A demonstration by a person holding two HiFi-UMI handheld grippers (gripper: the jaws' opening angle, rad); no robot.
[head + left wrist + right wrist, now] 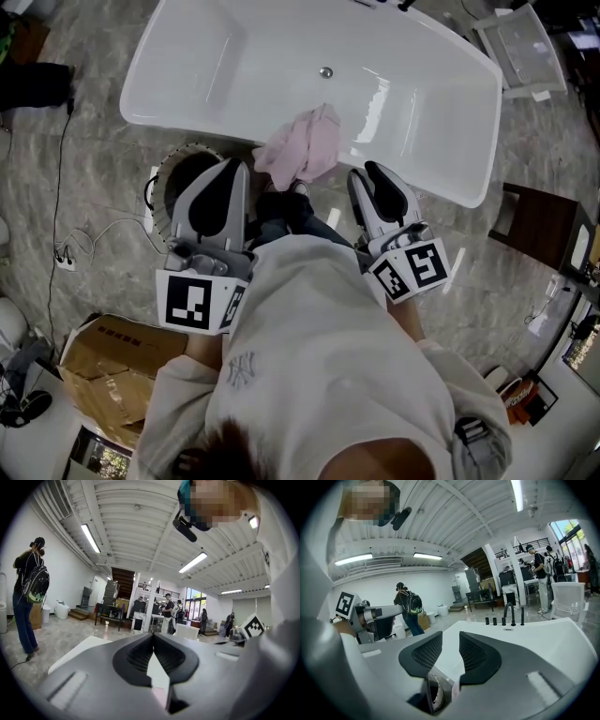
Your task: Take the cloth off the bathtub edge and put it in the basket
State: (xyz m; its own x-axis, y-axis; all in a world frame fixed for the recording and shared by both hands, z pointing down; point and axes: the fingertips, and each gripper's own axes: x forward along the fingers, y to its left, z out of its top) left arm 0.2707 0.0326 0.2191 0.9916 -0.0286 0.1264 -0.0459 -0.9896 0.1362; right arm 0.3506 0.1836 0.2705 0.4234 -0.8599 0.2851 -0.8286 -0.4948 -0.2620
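Past our shirt [319, 347], our left gripper [228, 173] was shut, our right gripper [367, 178] a little open, both empty. We needed to pinch the pink cloth [302, 145] mid-bunch.

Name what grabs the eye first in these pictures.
A crumpled pink cloth draped over the near edge of the big white bathtub stands out at once. Just left of it, the left gripper hangs over a dark round basket. The right gripper, slightly open and empty, points at the tub's edge.
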